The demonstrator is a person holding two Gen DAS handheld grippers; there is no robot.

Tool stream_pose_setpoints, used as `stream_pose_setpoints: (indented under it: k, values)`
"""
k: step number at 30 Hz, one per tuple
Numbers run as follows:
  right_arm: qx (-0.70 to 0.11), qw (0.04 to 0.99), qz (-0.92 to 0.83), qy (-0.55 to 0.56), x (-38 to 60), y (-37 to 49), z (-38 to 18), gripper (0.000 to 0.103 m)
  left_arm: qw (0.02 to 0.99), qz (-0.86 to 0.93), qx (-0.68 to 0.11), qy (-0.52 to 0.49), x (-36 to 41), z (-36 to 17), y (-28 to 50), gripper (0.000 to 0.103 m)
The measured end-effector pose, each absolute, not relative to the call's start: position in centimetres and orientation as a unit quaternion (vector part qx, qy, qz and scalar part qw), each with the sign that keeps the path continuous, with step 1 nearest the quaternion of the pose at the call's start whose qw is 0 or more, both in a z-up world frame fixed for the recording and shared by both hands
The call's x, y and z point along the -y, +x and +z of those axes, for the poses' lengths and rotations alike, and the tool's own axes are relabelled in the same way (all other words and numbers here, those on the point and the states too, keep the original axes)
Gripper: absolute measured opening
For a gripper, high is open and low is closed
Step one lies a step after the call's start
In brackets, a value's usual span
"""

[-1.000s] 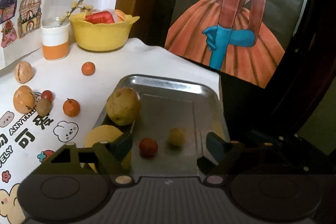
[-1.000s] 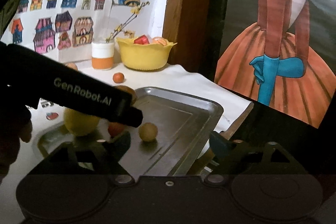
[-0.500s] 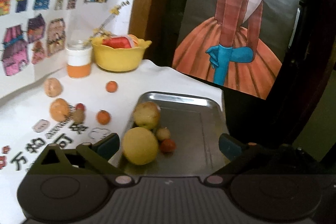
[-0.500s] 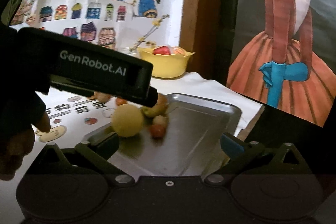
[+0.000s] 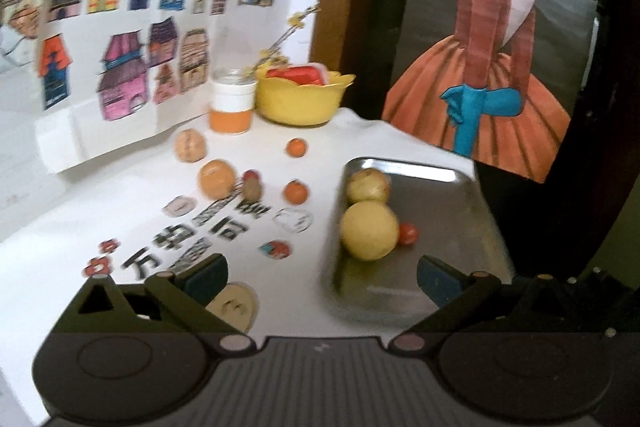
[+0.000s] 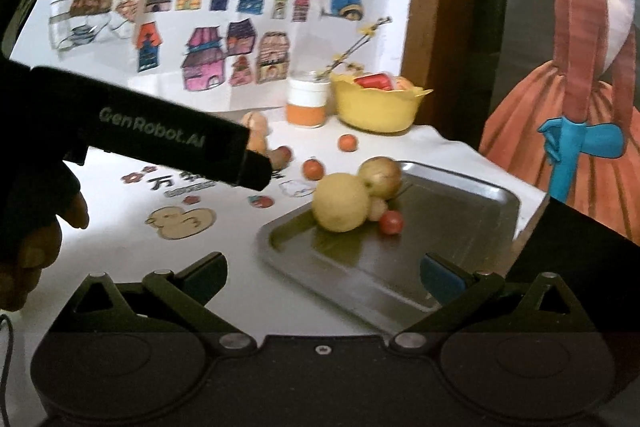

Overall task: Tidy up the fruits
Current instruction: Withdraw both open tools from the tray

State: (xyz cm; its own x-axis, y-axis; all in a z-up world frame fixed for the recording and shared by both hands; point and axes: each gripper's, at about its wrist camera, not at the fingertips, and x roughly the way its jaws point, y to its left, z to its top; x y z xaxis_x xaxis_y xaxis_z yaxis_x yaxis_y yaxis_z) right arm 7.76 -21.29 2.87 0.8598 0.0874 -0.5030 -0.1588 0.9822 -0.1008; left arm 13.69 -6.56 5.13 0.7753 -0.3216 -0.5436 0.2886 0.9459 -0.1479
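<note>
A metal tray (image 5: 440, 275) (image 6: 460, 227) lies on the white table. In it sit a big yellow fruit (image 5: 369, 230) (image 6: 341, 202), a brownish apple (image 5: 367, 185) (image 6: 379, 177), a small red fruit (image 5: 408, 233) (image 6: 391, 222) and a small pale fruit (image 6: 378, 207). Loose on the table are two small oranges (image 5: 296, 191) (image 5: 296, 147), a larger orange fruit (image 5: 217, 179), a walnut-like fruit (image 5: 190, 145) and a kiwi (image 5: 252, 189). My left gripper (image 5: 322, 273) is open and empty, above the table's front. My right gripper (image 6: 322, 273) is open and empty before the tray.
A yellow bowl (image 5: 300, 101) (image 6: 376, 107) with red contents and an orange-and-white jar (image 5: 231, 105) stand at the back by the wall of drawings. The left gripper's body (image 6: 160, 135) crosses the right wrist view. The table drops off right of the tray.
Both grippers have pulled back and up from the tray. The left view has swung left, showing more table. The big yellow fruit now lies in the tray beside the apple.
</note>
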Motion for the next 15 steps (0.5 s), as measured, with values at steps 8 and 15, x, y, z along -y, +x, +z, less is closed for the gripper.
stream_pose_setpoints:
  k: [8, 15]
  values:
    - [-0.268, 0.955, 0.099, -0.083, 18.3, 7.5, 2.8, 0.102, 0.944, -0.133, -0.302, -0.024, 2.9, 4.3, 12.8, 0.102]
    - [-0.267, 0.949, 0.131, -0.104, 16.0, 8.3, 2.6, 0.102, 0.943, -0.106, -0.313, -0.032, 0.3, 3.3, 13.2, 0.102]
